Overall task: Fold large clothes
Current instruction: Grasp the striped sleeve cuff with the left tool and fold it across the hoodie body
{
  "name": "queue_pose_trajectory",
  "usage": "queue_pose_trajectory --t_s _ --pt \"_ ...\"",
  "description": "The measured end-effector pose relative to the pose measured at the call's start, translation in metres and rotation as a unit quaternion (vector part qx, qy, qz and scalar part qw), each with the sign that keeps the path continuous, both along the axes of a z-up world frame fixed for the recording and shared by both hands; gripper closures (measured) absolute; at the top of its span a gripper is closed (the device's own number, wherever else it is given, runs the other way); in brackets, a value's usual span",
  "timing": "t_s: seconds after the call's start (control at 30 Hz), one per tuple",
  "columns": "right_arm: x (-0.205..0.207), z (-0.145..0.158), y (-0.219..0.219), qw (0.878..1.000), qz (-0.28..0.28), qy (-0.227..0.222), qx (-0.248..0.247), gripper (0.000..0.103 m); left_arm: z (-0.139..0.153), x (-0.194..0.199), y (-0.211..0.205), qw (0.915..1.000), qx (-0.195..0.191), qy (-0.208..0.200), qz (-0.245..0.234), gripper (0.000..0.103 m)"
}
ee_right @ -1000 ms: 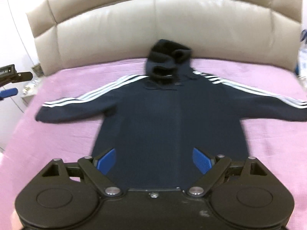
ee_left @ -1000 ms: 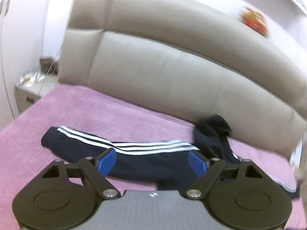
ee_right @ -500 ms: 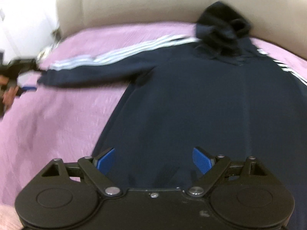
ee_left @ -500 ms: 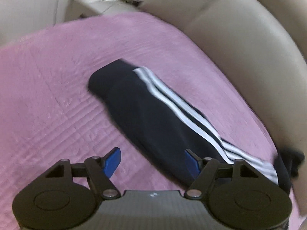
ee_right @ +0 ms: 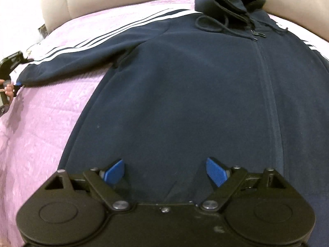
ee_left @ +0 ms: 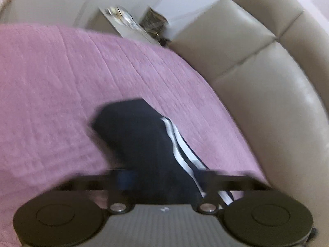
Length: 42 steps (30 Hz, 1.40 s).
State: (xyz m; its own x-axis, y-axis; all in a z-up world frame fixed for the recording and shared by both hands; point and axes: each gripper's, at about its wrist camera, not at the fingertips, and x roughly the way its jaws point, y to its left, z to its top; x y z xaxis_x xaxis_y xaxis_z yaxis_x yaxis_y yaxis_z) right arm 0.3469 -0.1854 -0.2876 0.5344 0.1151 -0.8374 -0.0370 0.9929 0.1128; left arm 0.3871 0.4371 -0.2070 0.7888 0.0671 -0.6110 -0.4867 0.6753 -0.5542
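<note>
Lying front-up across the pink quilted bedspread (ee_right: pixel 39 123), the navy zip-up hoodie with white sleeve stripes (ee_right: pixel 185 86) has its black-lined hood (ee_right: pixel 232 2) bunched against the padded beige leather headboard (ee_left: pixel 267 65). Its hem sits at the near side, where the right gripper (ee_right: pixel 165 169) hovers just above the fabric with its blue pads (ee_right: pixel 114 169) spread wide and nothing between them. One striped sleeve (ee_right: pixel 86 49) runs out straight to the left, its cuff ending near the bed's side edge, with bare bedspread between the sleeve and the hoodie's body. At that cuff (ee_left: pixel 127 123) is the left gripper (ee_left: pixel 164 180), seen close over the sleeve; motion blur smears its fingers, so I cannot tell whether they are parted or pinching the cloth. Beyond the cuff the bedspread stretches bare toward the corner, where a cluttered pale bedside table (ee_left: pixel 125 23) stands against the white wall beside the headboard's end.
</note>
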Motion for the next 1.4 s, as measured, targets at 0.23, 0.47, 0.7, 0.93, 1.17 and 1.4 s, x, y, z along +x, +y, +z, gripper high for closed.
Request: queue_pose_trajectory --t_s 0.23,0.47,0.7,0.93,1.17,1.4 --pt "0.002 -0.007 0.012 1.000 -0.011 0.000 -0.026 0.000 0.054 -0.028 -0.043 0.9770 0.188 -0.091 0.040 0.098" --pt "0.003 0.002 -0.002 1.000 -0.008 -0.001 0.006 0.001 0.140 -0.027 -0.083 0.9482 0.251 -0.194 0.021 0.098" --pt "0.009 0.029 -0.036 0.998 -0.042 -0.053 -0.019 0.001 0.216 -0.021 -0.169 0.9216 0.261 -0.287 -0.021 0.098" --pt "0.010 0.062 -0.098 0.996 -0.048 -0.066 0.019 0.001 0.258 -0.016 -0.273 0.9170 0.212 -0.321 -0.106 0.098" --pt "0.005 0.097 -0.171 0.992 -0.072 -0.096 0.045 0.001 0.255 -0.007 -0.397 0.9054 0.189 -0.323 -0.200 0.098" --pt "-0.011 0.111 -0.244 0.987 -0.066 -0.142 0.041 0.001 0.200 -0.017 -0.524 0.8859 0.199 -0.303 -0.290 0.098"
